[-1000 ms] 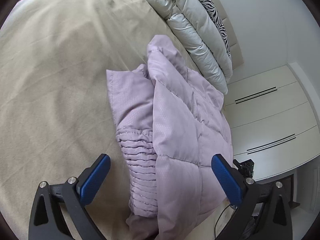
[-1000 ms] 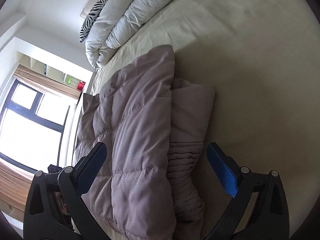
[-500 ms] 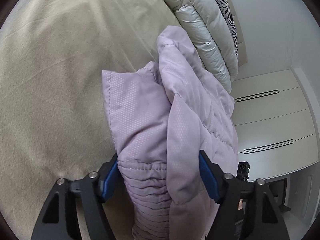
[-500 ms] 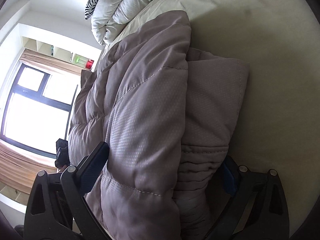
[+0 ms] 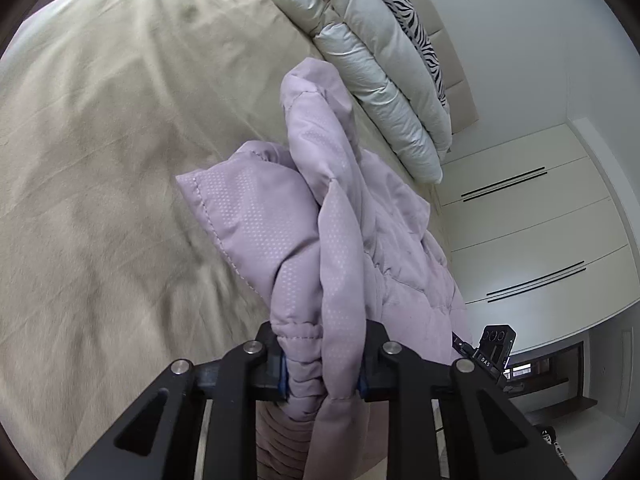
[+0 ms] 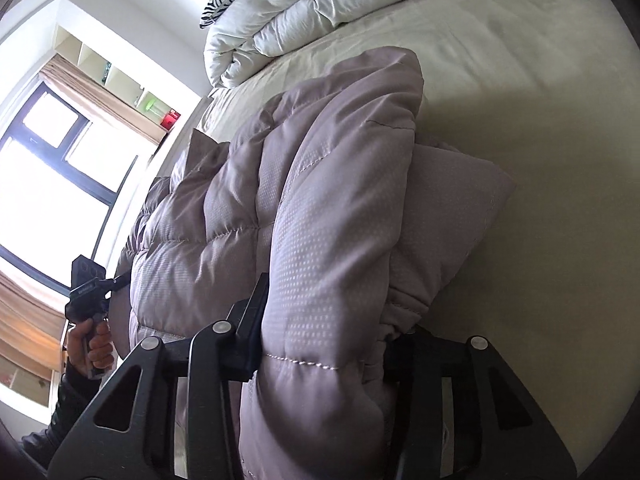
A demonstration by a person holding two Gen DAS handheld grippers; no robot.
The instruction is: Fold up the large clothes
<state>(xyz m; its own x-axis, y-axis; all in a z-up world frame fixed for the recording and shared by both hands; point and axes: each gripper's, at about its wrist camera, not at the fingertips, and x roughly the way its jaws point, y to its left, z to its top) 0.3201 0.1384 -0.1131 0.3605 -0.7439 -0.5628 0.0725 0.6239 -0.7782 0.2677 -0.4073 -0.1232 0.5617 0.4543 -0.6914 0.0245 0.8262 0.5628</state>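
Bed sheet (image 5: 120, 160); both claws clamping lilac quilted jacket (image 5: 320, 240).

My work lies on a bed (image 5: 120, 160) with a creased beige sheet. The quilted lilac jacket (image 5: 340, 220) is bunched near its side edge, and a rolled white duvet (image 5: 368, 64) rests at the head end, perhaps against a zebra-print pillow (image 5: 404, 12).

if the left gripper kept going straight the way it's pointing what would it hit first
Nothing stands ahead of the lilac puffer jacket: the left gripper has just closed its jaws on it. Beyond that bunched padding the line probably meets the beige bed sheet; depth is unclear.
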